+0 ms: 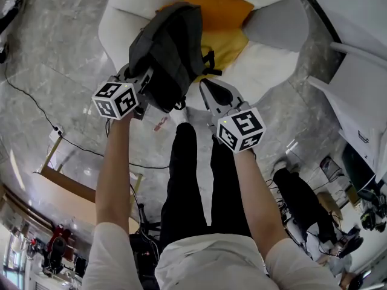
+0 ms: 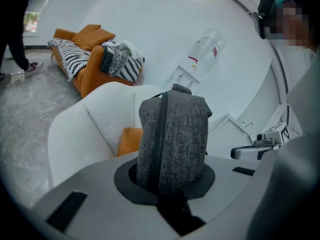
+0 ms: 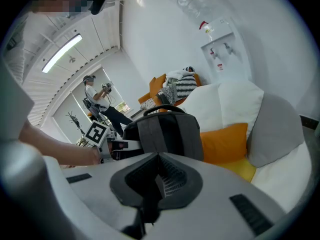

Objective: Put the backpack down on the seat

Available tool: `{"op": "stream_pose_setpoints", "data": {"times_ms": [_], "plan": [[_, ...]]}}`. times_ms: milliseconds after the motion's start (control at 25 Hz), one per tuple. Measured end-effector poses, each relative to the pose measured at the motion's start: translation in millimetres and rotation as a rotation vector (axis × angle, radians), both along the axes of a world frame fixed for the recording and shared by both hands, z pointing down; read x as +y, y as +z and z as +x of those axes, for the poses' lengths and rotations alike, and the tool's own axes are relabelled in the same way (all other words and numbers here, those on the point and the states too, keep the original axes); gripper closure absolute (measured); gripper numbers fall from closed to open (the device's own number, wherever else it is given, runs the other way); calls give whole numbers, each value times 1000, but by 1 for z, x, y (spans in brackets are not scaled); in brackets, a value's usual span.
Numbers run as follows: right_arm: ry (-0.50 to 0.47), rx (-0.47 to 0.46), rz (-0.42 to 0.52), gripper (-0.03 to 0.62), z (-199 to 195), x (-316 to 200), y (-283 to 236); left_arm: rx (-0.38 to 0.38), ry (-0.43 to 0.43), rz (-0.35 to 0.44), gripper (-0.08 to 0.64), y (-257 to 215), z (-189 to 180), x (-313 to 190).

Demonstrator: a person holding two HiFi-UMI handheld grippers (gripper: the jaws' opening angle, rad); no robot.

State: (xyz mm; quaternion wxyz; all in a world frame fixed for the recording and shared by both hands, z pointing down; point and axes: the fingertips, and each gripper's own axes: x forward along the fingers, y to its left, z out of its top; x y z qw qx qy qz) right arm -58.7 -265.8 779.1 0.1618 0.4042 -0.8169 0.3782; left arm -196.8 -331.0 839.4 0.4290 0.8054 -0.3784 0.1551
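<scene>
- left gripper (image 1: 143, 87): jaws almost closed, clamped on the grey fabric of the backpack (image 1: 166, 50).
- Backpack: dark grey, hangs from that gripper over the front of the white armchair (image 1: 115, 23), overlapping the orange cushion (image 1: 228, 14); contact with the seat unclear.
- right gripper (image 3: 156, 178): jaws together, nothing between them, just beside the backpack.
- Writing: 1 red label on the upturned water bottle (image 2: 205, 49), unreadable; marker cube (image 1: 116, 99) on each of the 2 grippers shows black-and-white squares only.

Left arm (image 1: 115, 174): bare forearm, stretched forward.
Left gripper (image 1: 147, 80): tilted down, jaws clamped on backpack (image 1: 169, 47).
Right arm (image 1: 254, 189): stretched forward alongside the left.
Right gripper (image 1: 205, 86): tilted down, jaws together, empty.
</scene>
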Motion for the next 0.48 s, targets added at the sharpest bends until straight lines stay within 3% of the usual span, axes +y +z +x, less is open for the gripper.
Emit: {"op": "stream_pose_setpoints", "data": {"times_ms": [280, 480], "plan": [[3, -9, -16, 569, -35, -15, 10, -43, -1, -7, 486, 18, -42, -25], [5, -17, -26, 569, -47, -27, 24, -93, 3, 9, 483, 36, -50, -38]]}}
